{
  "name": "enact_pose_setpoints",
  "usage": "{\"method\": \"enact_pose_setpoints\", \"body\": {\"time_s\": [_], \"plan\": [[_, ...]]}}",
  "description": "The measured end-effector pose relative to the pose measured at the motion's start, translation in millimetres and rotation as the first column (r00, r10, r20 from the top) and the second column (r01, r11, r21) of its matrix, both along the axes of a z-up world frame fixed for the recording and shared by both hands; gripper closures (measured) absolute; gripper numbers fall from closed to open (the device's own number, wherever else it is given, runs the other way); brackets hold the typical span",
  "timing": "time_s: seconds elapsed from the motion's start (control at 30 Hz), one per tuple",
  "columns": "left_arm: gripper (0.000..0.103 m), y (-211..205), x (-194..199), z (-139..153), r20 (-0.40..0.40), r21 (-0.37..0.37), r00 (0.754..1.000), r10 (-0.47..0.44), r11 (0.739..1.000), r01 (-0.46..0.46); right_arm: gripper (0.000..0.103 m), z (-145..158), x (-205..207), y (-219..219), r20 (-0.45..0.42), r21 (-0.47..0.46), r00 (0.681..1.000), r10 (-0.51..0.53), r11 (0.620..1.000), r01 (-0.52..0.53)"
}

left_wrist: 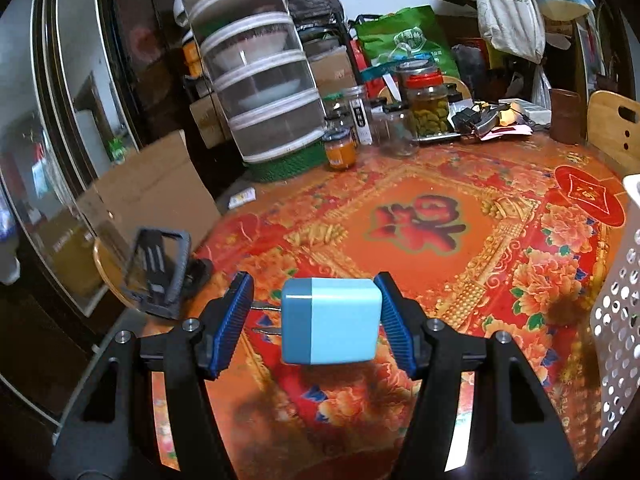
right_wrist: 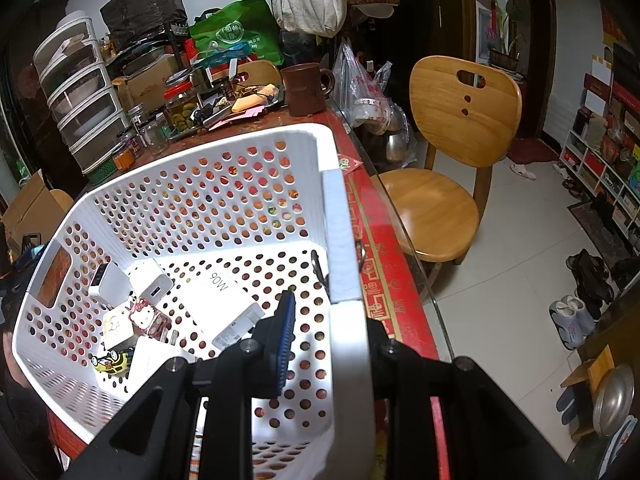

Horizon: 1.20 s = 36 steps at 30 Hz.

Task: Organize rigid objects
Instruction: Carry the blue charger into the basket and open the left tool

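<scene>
1. Left wrist view: the left gripper (left_wrist: 316, 318) has its jaws spread wide, and a two-tone blue charger (left_wrist: 331, 320) sits between the ribbed blue pads (left_wrist: 232, 320).
2. The right-hand pad seems to touch the charger's pale blue end, while the left-hand pad stands apart from its darker end, where two metal prongs (left_wrist: 266, 318) point toward it.
3. Whether the charger is actually pinched or merely framed by the open jaws cannot be told for sure; it appears to hang above the red floral tablecloth (left_wrist: 420, 208), with a shadow below it.
4. A dark phone stand (left_wrist: 160, 272) sits left of the charger, at the table edge.
5. The white perforated basket (left_wrist: 620, 320) shows as a wall far right of the charger.
6. Right wrist view: the right gripper (right_wrist: 326, 340) straddles the basket's (right_wrist: 344, 240) near right wall, one blue pad inside and the other finger outside, hidden behind the rim.
7. The jaws look clamped on that wall, though the contact of the outer finger is hidden.
8. Inside the basket, left of the inner pad, lie a white 90W adapter (right_wrist: 220, 304), several small white chargers (right_wrist: 132, 280), a Hello Kitty piece (right_wrist: 144, 314) and a yellow toy car (right_wrist: 112, 360).
9. A wooden chair (right_wrist: 448, 168) stands right of the basket, beyond the table edge.
</scene>
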<state>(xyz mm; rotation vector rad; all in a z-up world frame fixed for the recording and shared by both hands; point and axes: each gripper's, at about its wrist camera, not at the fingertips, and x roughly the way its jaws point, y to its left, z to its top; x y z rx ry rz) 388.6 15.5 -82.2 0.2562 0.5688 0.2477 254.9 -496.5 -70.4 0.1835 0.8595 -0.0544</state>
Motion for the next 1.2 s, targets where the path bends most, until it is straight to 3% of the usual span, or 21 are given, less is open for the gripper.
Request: {"method": "enact_pose_setpoints", "body": {"time_s": [0.13,0.43,0.6,0.7,0.83,1.03,1.2], "plan": [[0.043,-9,-15,22,0.036,0.066,0.999,0.001,0.998,-0.004,0.079,0,1,0,-0.004,0.003,1.000,0.004,1.000,-0.004],[0.043,-42,-54,89,0.098,0.104,0.994,-0.054,0.994,0.044,0.079,0,0,0,0.004,0.011,1.000,0.004,1.000,-0.004],[0.043,-83,-75,115,0.045,0.043,0.986,-0.162,0.986,0.160,0.079,0,-1,0,0.007,0.012,1.000,0.003,1.000,-0.003],[0.043,-122,-85,118,0.016,0.054,0.973,-0.232,0.972,0.231,0.079,0,-1,0,0.009,0.013,1.000,0.003,1.000,-0.003],[0.043,-183,-87,105,-0.080,0.065,0.938,-0.336,0.938,0.342,0.079,0,-1,0,0.008,0.013,1.000,0.004,1.000,-0.004],[0.043,-260,-83,60,-0.278,0.029,0.845,-0.457,0.875,0.483,0.079,0,-1,0,0.008,0.014,1.000,0.004,1.000,-0.004],[0.043,-281,-77,33,-0.372,-0.004,0.806,-0.460,0.869,0.495,0.079,0,-1,1,0.007,0.012,1.000,0.007,1.000,-0.007]]}}
